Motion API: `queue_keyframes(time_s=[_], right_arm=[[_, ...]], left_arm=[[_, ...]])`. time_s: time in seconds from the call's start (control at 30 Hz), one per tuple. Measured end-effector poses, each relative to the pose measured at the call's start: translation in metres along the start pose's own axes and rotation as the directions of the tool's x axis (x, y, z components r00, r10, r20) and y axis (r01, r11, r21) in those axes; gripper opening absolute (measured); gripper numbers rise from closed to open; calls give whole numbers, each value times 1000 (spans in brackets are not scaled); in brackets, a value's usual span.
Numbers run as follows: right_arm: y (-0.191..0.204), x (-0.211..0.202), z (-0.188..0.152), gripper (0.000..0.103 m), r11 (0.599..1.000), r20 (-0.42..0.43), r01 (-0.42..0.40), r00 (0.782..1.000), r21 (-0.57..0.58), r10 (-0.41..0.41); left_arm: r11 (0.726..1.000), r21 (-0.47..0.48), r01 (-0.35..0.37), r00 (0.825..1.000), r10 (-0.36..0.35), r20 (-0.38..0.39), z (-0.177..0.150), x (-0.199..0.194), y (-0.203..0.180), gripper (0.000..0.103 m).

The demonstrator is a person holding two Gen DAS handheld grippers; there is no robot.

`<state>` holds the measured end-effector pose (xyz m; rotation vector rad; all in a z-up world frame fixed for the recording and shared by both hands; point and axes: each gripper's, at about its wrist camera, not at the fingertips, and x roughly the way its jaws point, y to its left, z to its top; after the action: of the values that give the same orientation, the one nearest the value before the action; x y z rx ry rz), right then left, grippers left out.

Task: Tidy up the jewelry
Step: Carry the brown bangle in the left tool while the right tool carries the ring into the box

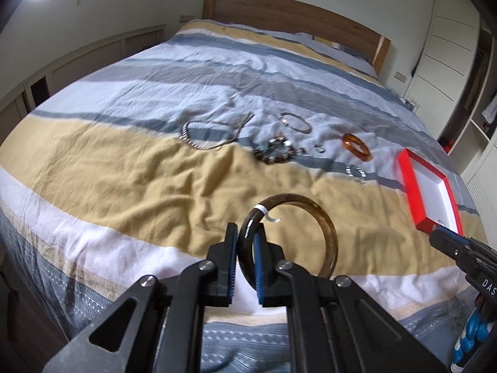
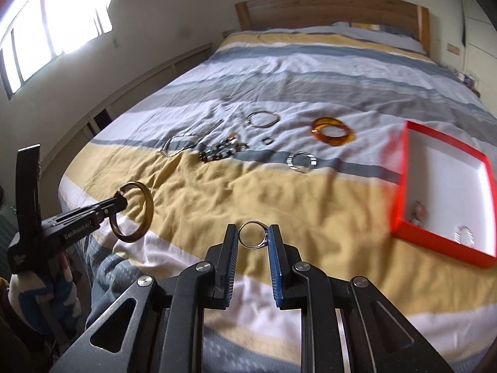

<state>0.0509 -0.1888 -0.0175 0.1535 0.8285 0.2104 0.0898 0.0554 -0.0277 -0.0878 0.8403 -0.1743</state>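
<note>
My left gripper (image 1: 247, 233) is shut on a dark brown translucent bangle (image 1: 329, 227), held above the yellow band of the bedspread; the same bangle (image 2: 146, 214) and gripper (image 2: 122, 200) show at the left of the right wrist view. My right gripper (image 2: 254, 233) is shut on a small silver ring (image 2: 252, 234). Its tip (image 1: 438, 233) enters the left wrist view near the red box (image 1: 413, 183). That white-lined red box (image 2: 400, 192) lies on the bed at right and holds a few small pieces.
More jewelry lies mid-bed: a chain necklace (image 1: 214, 133), a beaded bracelet (image 1: 273, 152), thin silver bangles (image 1: 295, 122), an amber bangle (image 1: 357, 147), a silver ring (image 2: 301, 161). A wooden headboard (image 1: 295, 12) stands behind, a wardrobe (image 1: 450, 46) at right.
</note>
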Motion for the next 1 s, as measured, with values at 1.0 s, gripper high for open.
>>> queue_keyframes(time_s=[1.0], right_arm=[[-246,-51,7,19,949,45,257,962,182,-270]], left_arm=[[869,415,268,962,-223,-155,51,98,-332,9]])
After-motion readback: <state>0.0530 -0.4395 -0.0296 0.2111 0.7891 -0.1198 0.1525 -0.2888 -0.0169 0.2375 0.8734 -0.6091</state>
